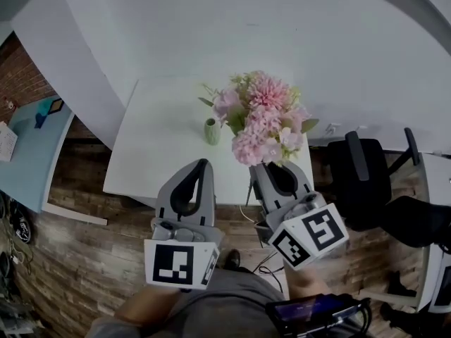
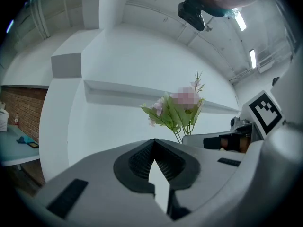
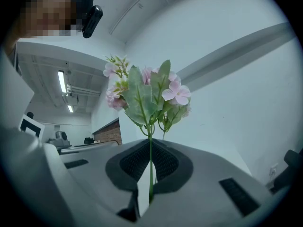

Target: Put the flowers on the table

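The flowers (image 1: 264, 118), a bunch of pink blossoms with green leaves, sit at the centre of the head view, over the right half of the white counter (image 1: 155, 153) and near its lower edge. They are held up by a thin green stem, and their heads overlap the counter's right side.

The counter fills the middle of the frame, with wooden flooring (image 1: 70, 259) below it and to its left. A black office chair (image 1: 363, 182) stands just off the counter's right edge.

The right claw (image 1: 276, 174) rises from the lower centre right, its marker cube tilted toward the camera. In the right gripper view its jaws are closed on the flowers' stem, which runs up between the ribbed pads (image 3: 163, 162) to the leaves and blossoms (image 3: 149, 96) above.

The left claw (image 1: 199, 171) stands just left of it, over the counter's lower edge. In the left gripper view (image 2: 154, 145) its jaws are closed tip to tip with nothing between them.

A small pale green vase (image 1: 213, 131) stands upright on the counter, just left of the blossoms.
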